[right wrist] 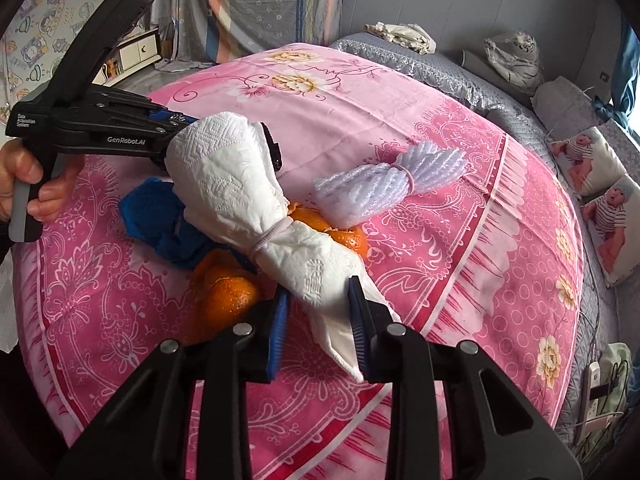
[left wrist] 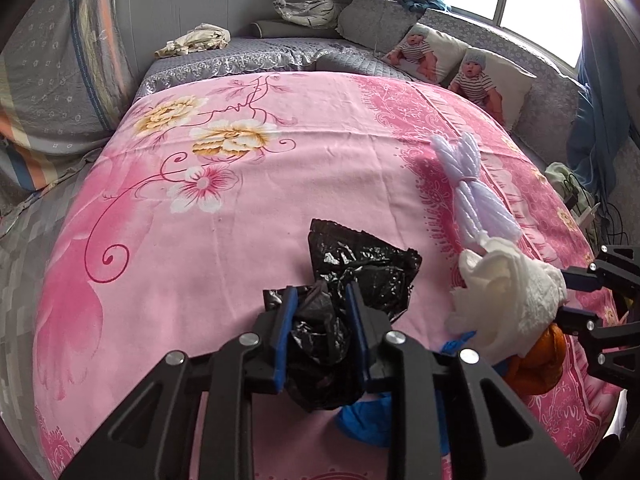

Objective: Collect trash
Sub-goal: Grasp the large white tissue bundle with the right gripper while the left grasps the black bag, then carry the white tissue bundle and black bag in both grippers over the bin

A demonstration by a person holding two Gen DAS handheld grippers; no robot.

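lying on a bed (left wrist: 168, 264) under a pink flowered sheet is a small heap of trash, gathered near the bed's near edge. the left gripper (left wrist: 318, 332) has its two blue-padded fingers (left wrist: 286, 316) drawn narrow and clamped on a crumpled black plastic bag (left wrist: 360, 272), which bunches up between the pads and spreads out flat on the sheet beyond them. a person's hand (right wrist: 22, 188) grips the handle of that tool at the left side of the right wrist view.

the right gripper (right wrist: 320, 320) has its jaws pressed on the tail of a bundle of white paper towel (right wrist: 240, 184), which is tied round its middle with a pale elastic band. the bundle's tail sits between the pads and its fat end sticks up and away, towards the left gripper, hiding the tips of that tool from this side. in the left wrist view the same bundle stands at the right, with the right gripper's black fingers coming in from the bed's right edge.

under and beside the towel lie orange peel (right wrist: 228, 292), one piece near the left pad and another beyond the bundle, and a crumpled blue piece (right wrist: 160, 220) of something soft. just past the peel, towards the middle of the bed, rests a bunch of pale lilac foam netting (right wrist: 384, 184) bound with a band. two cushions (left wrist: 452, 64) printed with babies lean along the far right edge.
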